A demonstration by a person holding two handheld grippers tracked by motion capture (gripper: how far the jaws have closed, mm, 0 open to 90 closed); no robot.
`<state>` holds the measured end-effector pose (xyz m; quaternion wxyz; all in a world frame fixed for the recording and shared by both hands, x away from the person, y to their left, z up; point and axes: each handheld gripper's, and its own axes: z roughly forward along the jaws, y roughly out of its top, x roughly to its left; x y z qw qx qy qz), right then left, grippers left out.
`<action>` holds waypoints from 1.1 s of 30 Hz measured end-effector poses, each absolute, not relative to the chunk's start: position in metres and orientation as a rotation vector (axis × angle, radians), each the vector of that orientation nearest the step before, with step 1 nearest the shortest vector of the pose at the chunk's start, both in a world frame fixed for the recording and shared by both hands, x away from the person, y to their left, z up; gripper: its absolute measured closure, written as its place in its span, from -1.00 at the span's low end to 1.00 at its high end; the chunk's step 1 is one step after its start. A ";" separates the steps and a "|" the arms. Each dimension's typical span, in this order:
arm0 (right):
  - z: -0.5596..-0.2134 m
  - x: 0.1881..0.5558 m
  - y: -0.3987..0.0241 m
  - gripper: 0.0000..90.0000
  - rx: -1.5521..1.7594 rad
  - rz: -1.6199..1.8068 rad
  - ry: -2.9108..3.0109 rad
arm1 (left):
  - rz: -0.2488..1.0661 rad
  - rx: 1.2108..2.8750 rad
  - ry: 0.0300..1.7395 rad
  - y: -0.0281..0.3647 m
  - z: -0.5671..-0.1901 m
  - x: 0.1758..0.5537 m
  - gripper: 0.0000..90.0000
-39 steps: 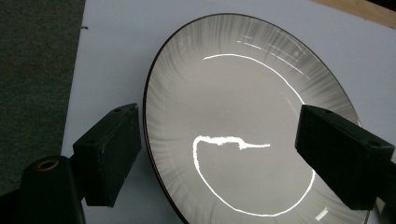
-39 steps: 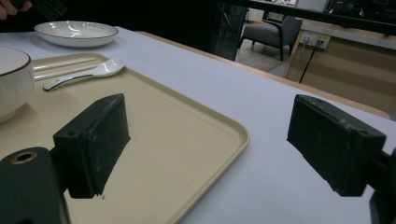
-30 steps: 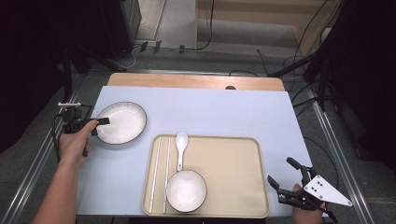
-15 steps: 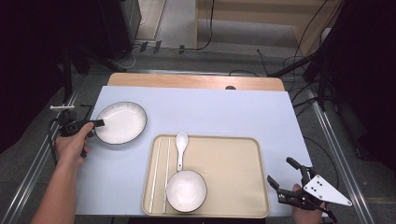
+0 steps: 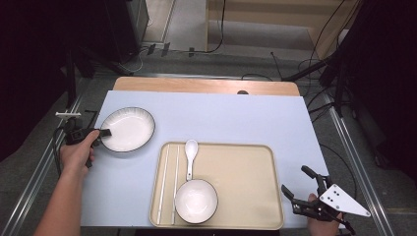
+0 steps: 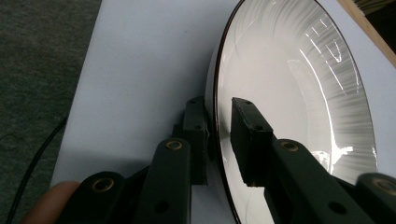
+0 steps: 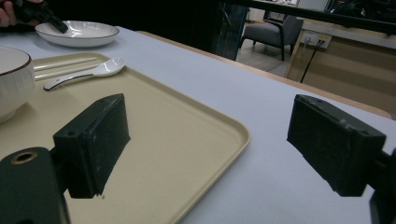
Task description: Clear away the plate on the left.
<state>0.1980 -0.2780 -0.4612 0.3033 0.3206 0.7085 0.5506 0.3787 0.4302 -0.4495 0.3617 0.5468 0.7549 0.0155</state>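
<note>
The white plate (image 5: 127,129), dark-rimmed and fluted inside, lies on the pale blue tabletop (image 5: 221,118) just beyond the far-left corner of the beige tray (image 5: 246,172), close to it but not touching. The left gripper (image 5: 104,132) reaches the plate from the side away from the tray. Its jaws have just been closing, and in the left gripper view the plate's rim (image 6: 215,116) stands between them, one jaw outside the wall and one over the white inside; whether both pads already press on the rim I cannot tell, as a narrow gap seems to remain at the inner jaw. The left hand (image 5: 78,152) holding that gripper rests left of the plate. Inside the tray lie a pair of chopsticks (image 5: 167,182) along its left edge, a white spoon (image 5: 190,152) beside them, and a white bowl (image 5: 196,200) near the front. The right gripper (image 5: 301,189) hovers off the tray's near-right corner with jaws spread wide and nothing between them.
</note>
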 end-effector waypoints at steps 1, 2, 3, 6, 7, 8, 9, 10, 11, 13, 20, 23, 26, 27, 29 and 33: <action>-0.461 0.198 -0.278 -0.71 0.849 1.460 1.877 | 0.044 1.415 1.947 0.430 -0.449 0.379 0.69; -0.461 0.198 -0.278 -0.71 0.849 1.461 1.877 | 0.050 1.415 1.948 0.429 -0.449 0.379 0.70; -0.461 0.198 -0.278 -0.71 0.848 1.460 1.878 | 0.048 1.414 1.949 0.429 -0.449 0.379 0.71; -0.461 0.198 -0.278 -0.71 0.845 1.459 1.876 | -0.004 1.384 1.946 0.433 -0.449 0.378 0.76; -0.461 0.198 -0.278 -0.71 0.847 1.459 1.874 | -0.025 1.363 1.940 0.435 -0.450 0.377 0.79; -0.461 0.198 -0.279 -0.71 0.851 1.461 1.872 | -0.040 1.343 1.929 0.438 -0.449 0.376 0.83; -0.461 0.198 -0.279 -0.71 0.850 1.460 1.873 | -0.044 1.328 1.923 0.438 -0.449 0.375 0.86; -0.461 0.198 -0.279 -0.71 0.851 1.459 1.875 | -0.035 1.330 1.922 0.437 -0.447 0.375 0.87; -0.462 0.198 -0.279 -0.71 0.851 1.460 1.874 | -0.022 1.324 1.922 0.436 -0.445 0.375 0.88; -0.461 0.198 -0.279 -0.71 0.848 1.460 1.875 | -0.002 1.330 1.908 0.433 -0.441 0.374 0.89; -0.461 0.198 -0.280 -0.71 0.851 1.462 1.872 | 0.011 1.371 1.881 0.430 -0.438 0.373 0.90; -0.461 0.197 -0.280 -0.71 0.853 1.463 1.871 | 0.030 1.376 1.867 0.428 -0.434 0.372 0.90; -0.461 0.197 -0.280 -0.71 0.851 1.459 1.867 | 0.007 1.354 1.842 0.429 -0.430 0.370 0.90; -0.461 0.197 -0.280 -0.71 0.852 1.458 1.863 | 0.013 1.347 1.839 0.428 -0.428 0.370 0.90; -0.461 0.197 -0.280 -0.71 0.853 1.458 1.863 | 0.030 1.355 1.830 0.426 -0.424 0.369 0.90; -0.461 0.197 -0.280 -0.71 0.854 1.458 1.864 | 0.024 1.369 1.806 0.423 -0.420 0.367 0.90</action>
